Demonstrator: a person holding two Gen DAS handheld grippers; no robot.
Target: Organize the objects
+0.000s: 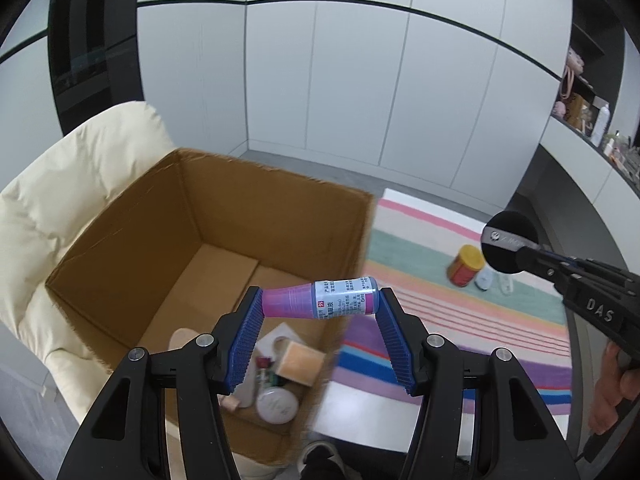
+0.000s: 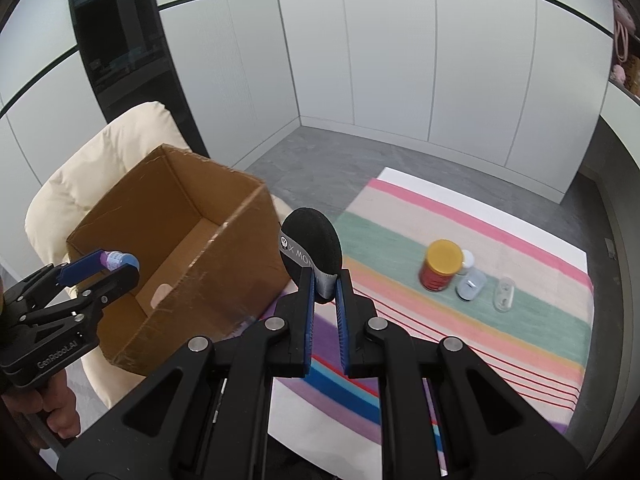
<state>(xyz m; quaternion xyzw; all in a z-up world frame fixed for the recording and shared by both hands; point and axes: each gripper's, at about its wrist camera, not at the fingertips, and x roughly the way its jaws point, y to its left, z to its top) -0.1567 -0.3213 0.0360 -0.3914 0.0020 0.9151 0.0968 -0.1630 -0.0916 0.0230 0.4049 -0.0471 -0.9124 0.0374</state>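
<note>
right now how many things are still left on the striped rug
3, clustered on the green stripe: a red jar with a yellow lid, a small white bottle touching its right side, and a clear piece just right of that. Something small may hide behind the jar.

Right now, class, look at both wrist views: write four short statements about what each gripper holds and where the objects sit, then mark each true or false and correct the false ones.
1. The left gripper holds a small pink and blue bottle end to end between its fingers. True.
2. The right gripper is empty. False: it is shut on a black round puff by its grey ribbon.
3. The cardboard box is empty. False: several items, among them a round white tin, lie in it.
4. A yellow-lidded jar stands on the striped rug. True.
</note>
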